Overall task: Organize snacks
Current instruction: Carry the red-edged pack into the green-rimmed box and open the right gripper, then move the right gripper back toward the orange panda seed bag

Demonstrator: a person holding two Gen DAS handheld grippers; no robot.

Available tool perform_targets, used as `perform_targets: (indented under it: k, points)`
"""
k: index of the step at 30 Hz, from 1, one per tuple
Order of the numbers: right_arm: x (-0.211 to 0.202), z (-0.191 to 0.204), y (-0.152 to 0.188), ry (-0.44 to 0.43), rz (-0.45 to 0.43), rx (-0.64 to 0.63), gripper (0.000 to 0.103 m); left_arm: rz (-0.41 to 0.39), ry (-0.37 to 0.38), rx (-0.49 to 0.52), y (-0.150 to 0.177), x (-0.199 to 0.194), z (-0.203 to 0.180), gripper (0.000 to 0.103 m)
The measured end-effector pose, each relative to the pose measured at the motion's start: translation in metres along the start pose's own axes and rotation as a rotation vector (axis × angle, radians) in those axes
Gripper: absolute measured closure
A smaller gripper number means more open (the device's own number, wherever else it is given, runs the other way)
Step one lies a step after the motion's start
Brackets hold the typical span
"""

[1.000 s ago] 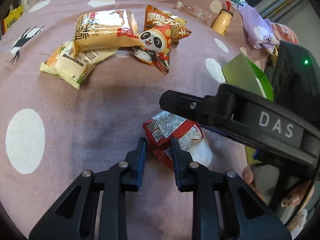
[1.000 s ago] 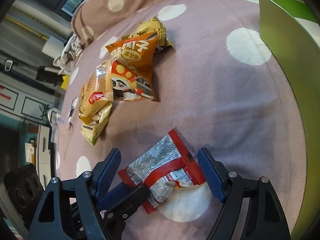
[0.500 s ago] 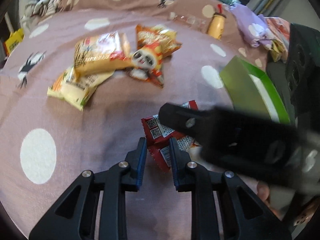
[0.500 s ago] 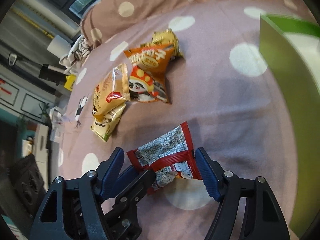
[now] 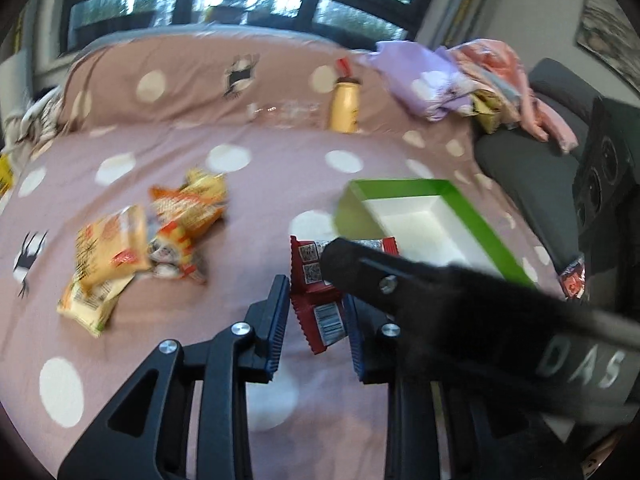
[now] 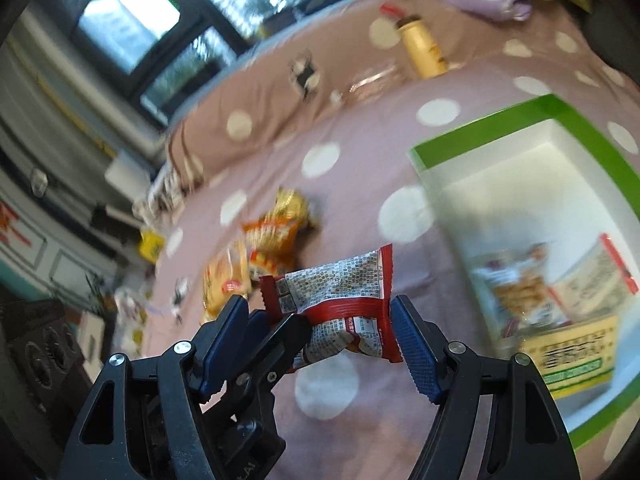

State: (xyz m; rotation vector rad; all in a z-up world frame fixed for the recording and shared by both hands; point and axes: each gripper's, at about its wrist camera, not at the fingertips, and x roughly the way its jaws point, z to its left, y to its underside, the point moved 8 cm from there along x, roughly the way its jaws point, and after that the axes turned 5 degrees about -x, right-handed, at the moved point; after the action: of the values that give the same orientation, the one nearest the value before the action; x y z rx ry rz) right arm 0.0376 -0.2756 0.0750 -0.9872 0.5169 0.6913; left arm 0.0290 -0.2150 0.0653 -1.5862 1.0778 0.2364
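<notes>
A red snack packet [image 5: 316, 308] [image 6: 340, 292] hangs in the air above the dotted pink bedspread [image 5: 240, 160]. My left gripper [image 5: 316, 296] pinches its lower corner; the jaws are easing open slightly, with the pads still on the foil. My right gripper [image 6: 320, 308] spans the packet's width. Its right pad presses the packet's edge and its left pad sits beside the left gripper's tip [image 6: 280, 332]. The right gripper's finger [image 5: 400, 280] crosses the packet's top. To the right stands an open green box [image 5: 400, 186] [image 6: 480, 128] with white walls.
Two packets [image 6: 520, 292] and a yellow label [image 6: 568, 352] lie inside the box. Yellow and orange snack bags [image 5: 108, 248] [image 6: 272, 236] are piled at the left. A yellow bottle [image 5: 344, 108], a lilac bag [image 5: 424, 80] and a grey seat [image 5: 520, 168] line the far side.
Both grippers have risen with the red packet, lifting it off the bedspread. The views have tilted up, and the windows and the inside of the box have come into sight.
</notes>
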Motion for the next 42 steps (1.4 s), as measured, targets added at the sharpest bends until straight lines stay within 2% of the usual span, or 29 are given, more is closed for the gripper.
perform_targets:
  k: [3, 7, 12, 16, 18, 23, 28, 31, 33, 35, 36, 38, 40, 42]
  points:
    - [-0.016, -0.022, -0.009, -0.003, -0.043, 0.054, 0.027, -0.008, 0.055, 0.034, -0.005, 0.003, -0.024, 0.078]
    - [-0.035, -0.046, -0.017, -0.005, -0.094, 0.122, 0.027, -0.005, 0.084, 0.080, -0.010, 0.013, -0.053, 0.078]
    - [-0.057, -0.079, -0.023, 0.080, -0.150, 0.186, 0.027, 0.025, 0.198, 0.111, -0.005, 0.026, -0.091, 0.078]
    - [-0.072, -0.107, -0.025, 0.075, -0.185, 0.263, 0.027, 0.064, 0.201, 0.117, 0.002, 0.045, -0.109, 0.078]
    - [-0.075, -0.125, -0.023, 0.116, -0.183, 0.305, 0.027, 0.107, 0.233, 0.097, 0.007, 0.056, -0.117, 0.078]
    - [-0.071, -0.143, -0.021, 0.136, -0.166, 0.350, 0.027, 0.128, 0.229, 0.099, 0.013, 0.072, -0.127, 0.077]
    - [-0.073, -0.155, -0.021, 0.161, -0.179, 0.384, 0.027, 0.167, 0.255, 0.057, 0.017, 0.081, -0.128, 0.077]
    - [-0.072, -0.162, -0.019, 0.185, -0.167, 0.402, 0.027, 0.173, 0.260, 0.041, 0.018, 0.081, -0.127, 0.074]
    - [-0.072, -0.163, -0.019, 0.193, -0.173, 0.405, 0.027, 0.181, 0.265, 0.030, 0.020, 0.079, -0.125, 0.068]
    - [-0.076, -0.160, -0.021, 0.207, -0.193, 0.393, 0.021, 0.174, 0.261, 0.013, 0.019, 0.073, -0.121, 0.054]
    - [-0.077, -0.158, -0.022, 0.215, -0.203, 0.386, 0.021, 0.158, 0.268, 0.009, 0.017, 0.067, -0.119, 0.051]
    - [-0.082, -0.152, -0.026, 0.235, -0.230, 0.356, 0.018, 0.134, 0.266, 0.010, 0.013, 0.057, -0.112, 0.039]
    - [-0.083, -0.143, -0.029, 0.235, -0.250, 0.322, 0.013, 0.098, 0.247, 0.011, 0.008, 0.044, -0.101, 0.033]
    - [-0.084, -0.133, -0.033, 0.233, -0.266, 0.285, 0.013, 0.061, 0.212, 0.004, 0.004, 0.031, -0.083, 0.028]
